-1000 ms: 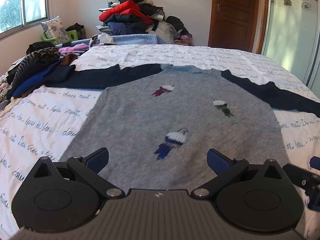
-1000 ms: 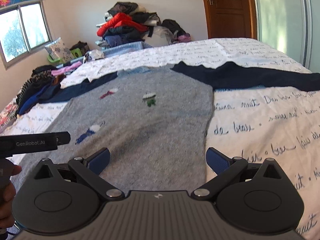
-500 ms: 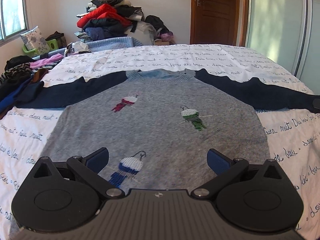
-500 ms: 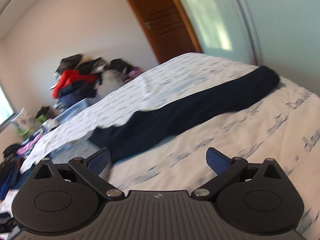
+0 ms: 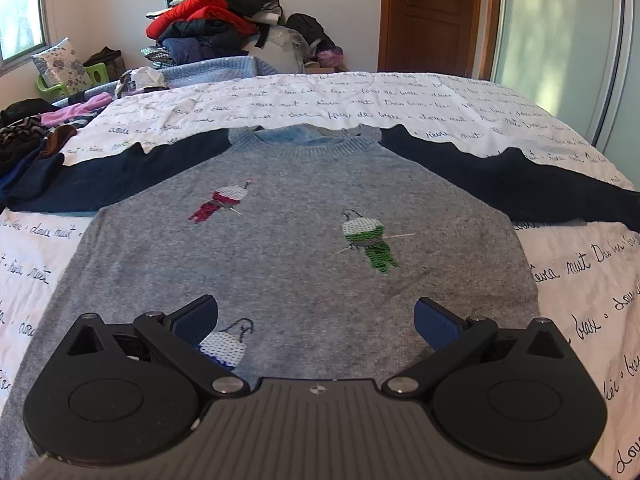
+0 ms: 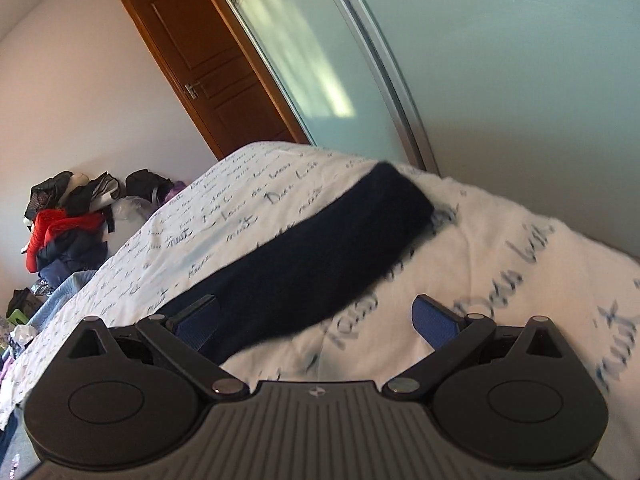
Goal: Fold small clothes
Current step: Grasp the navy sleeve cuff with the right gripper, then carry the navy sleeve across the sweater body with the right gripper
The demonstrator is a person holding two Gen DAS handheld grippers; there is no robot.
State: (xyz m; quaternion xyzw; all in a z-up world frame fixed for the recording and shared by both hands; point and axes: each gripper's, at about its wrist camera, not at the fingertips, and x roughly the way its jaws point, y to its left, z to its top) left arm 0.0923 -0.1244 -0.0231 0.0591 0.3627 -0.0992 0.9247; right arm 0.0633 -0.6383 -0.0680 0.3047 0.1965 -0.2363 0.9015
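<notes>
Grey sweater (image 5: 296, 240) spread flat on the bed (image 5: 400, 100), navy sleeves out to either side. Right gripper (image 6: 316, 320) wide open and empty, just short of the right sleeve (image 6: 320, 260), long axis running ahead toward the cuff. Left gripper (image 5: 316, 316) equally wide, empty, above the hem; right hand nearer.
</notes>
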